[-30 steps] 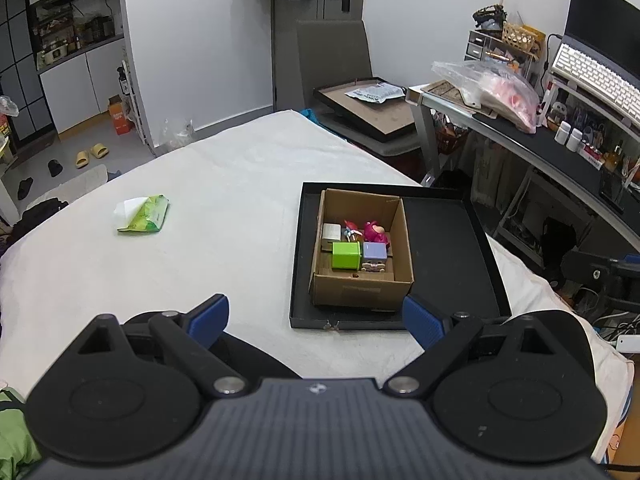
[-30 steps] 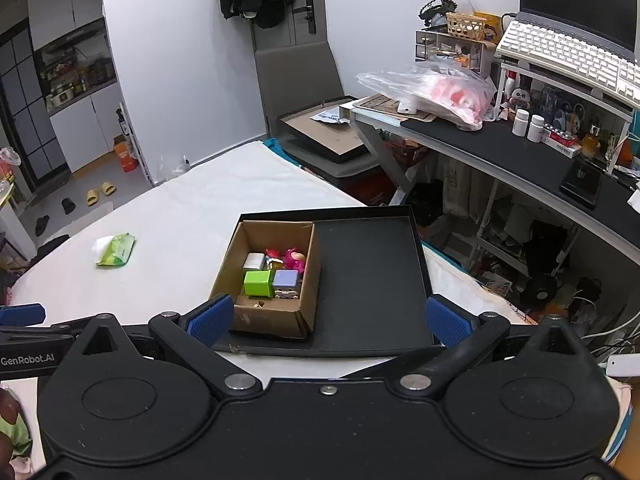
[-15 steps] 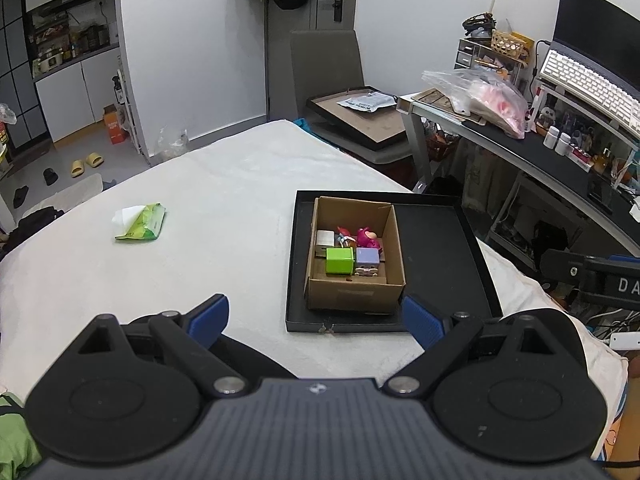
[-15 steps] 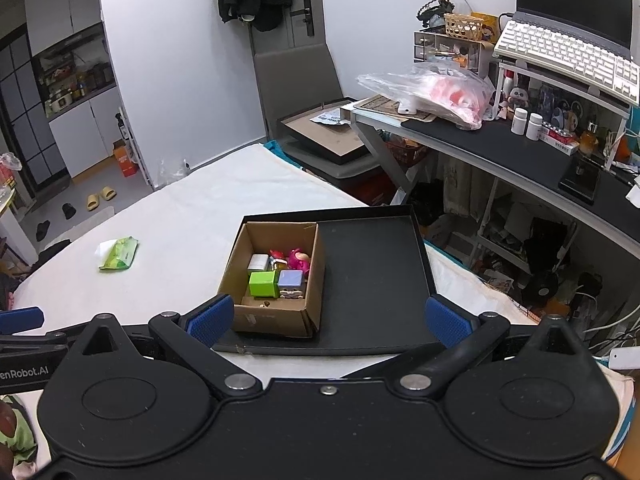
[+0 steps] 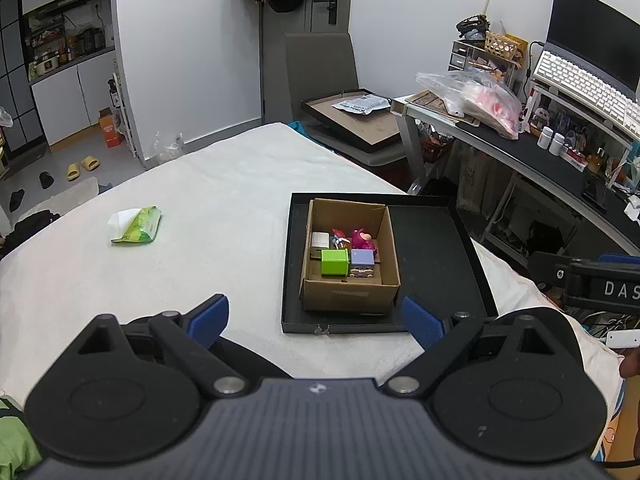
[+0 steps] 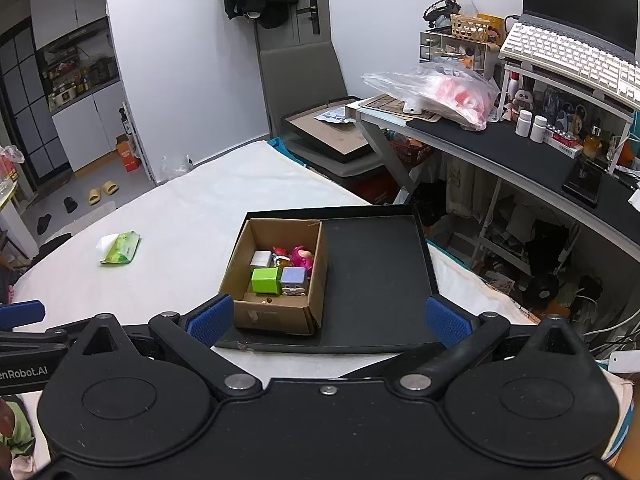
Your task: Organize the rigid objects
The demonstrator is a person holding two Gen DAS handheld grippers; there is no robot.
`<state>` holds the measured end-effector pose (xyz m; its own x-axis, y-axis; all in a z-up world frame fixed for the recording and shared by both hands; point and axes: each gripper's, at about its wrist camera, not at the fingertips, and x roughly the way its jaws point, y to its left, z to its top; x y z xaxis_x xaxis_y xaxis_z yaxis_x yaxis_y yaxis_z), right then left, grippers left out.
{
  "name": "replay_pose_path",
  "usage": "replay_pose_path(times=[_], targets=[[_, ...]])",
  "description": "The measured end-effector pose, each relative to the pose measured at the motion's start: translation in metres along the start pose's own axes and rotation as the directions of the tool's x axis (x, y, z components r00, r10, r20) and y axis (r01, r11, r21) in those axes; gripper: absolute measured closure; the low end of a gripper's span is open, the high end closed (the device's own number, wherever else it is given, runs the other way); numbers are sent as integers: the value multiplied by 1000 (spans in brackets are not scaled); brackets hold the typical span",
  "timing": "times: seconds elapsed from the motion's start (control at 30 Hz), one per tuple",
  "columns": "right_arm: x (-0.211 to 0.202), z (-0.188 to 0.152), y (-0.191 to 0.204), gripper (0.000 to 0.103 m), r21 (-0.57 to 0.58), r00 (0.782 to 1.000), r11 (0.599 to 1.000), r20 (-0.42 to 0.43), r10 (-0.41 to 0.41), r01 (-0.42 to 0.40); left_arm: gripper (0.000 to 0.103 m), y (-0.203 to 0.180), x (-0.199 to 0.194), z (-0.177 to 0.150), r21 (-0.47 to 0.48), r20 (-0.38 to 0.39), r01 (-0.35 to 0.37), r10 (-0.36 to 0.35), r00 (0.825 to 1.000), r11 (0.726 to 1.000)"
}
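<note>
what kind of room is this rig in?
Likely a small lived-in home room, a bedroom or studio: a white-sheeted bed as the work surface, a cluttered desk with a keyboard, and slippers on the floor by a kitchen nook.

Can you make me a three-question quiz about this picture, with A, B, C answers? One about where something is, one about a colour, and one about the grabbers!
1. Where is the cardboard box?
A. on the floor
B. in the black tray
C. on the desk

2. What colour is the cube beside the purple cube?
A. green
B. orange
C. black

3. How are the left gripper and right gripper?
A. both shut on toys
B. one holds the box
C. both open, holding nothing

Answers: 1 B, the box sits in the tray's left part. 2 A, it is bright green. 3 C, the blue pads are wide apart with nothing between.
</note>
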<state>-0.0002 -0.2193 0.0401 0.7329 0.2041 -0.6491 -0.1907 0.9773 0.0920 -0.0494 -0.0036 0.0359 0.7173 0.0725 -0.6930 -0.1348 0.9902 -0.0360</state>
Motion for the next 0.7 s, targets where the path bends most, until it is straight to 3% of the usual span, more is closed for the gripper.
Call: replay_pose_path(times=[0.7], targets=[[1,0,1,0,-5,1000,1000,-4,-8,8,10,3,4,-2,-9,-18,-9,9,1000,1000]])
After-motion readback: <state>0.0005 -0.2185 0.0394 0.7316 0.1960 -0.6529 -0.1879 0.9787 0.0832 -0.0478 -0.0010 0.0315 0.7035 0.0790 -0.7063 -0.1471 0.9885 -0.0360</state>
